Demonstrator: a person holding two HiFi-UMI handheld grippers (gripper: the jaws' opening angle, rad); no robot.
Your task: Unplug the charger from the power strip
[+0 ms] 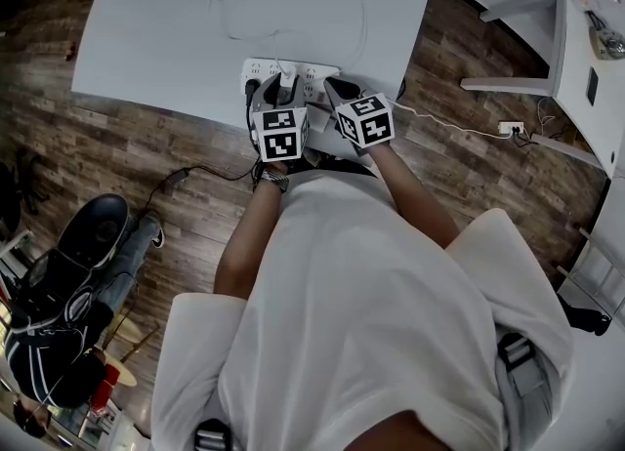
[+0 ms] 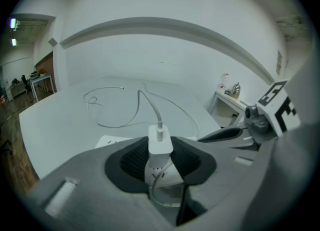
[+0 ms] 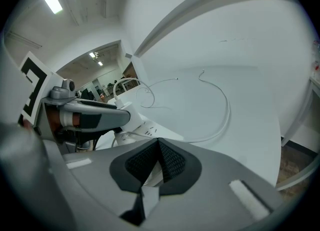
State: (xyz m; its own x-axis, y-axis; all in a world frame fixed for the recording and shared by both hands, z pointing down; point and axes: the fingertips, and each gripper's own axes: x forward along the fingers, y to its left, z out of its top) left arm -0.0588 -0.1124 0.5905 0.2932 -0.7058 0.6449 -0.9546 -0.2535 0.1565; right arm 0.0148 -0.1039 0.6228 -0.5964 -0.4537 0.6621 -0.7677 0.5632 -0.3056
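A white power strip (image 1: 262, 70) lies at the near edge of the white table (image 1: 146, 39). A white charger (image 1: 286, 78) stands plugged into it, and its thin white cable (image 1: 354, 12) loops over the table. In the left gripper view the charger (image 2: 160, 144) sits upright between the two dark pads, which meet its sides, so my left gripper (image 2: 160, 151) is shut on it. My right gripper (image 1: 337, 90) is just right of it, over the strip's right end. Its pads meet at their tips in the right gripper view, so my right gripper (image 3: 159, 147) is shut with nothing between them.
The table's near edge runs just under both grippers. On the wooden floor to the right lies a small socket block (image 1: 511, 129) on a white cord. A white bench (image 1: 562, 39) stands at the far right. A seated person (image 1: 78, 283) is at the lower left.
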